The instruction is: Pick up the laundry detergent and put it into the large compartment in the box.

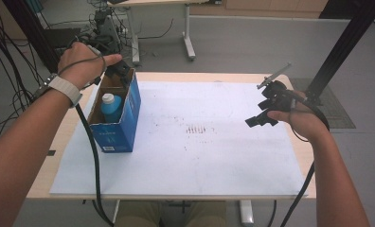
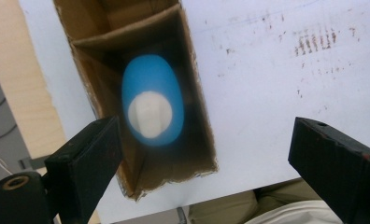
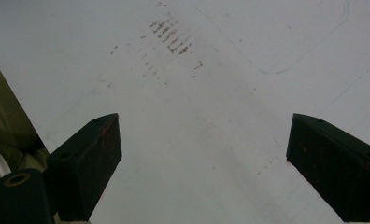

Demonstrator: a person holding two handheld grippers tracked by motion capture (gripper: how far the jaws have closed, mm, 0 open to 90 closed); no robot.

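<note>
Forearms frame the high view: left gripper [image 1: 115,71] hovers over the box [image 1: 129,123] holding the blue bottle [image 1: 111,108]. Left gripper view: jaws wide, empty; I'd center on the cap [image 2: 149,114] first. Right gripper [image 3: 202,158] gapes empty over the sheet [image 3: 220,93].

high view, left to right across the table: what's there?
left gripper above the blue box's far end → blue box holding a blue bottle → brown smudge marks on the white sheet → right gripper
</note>
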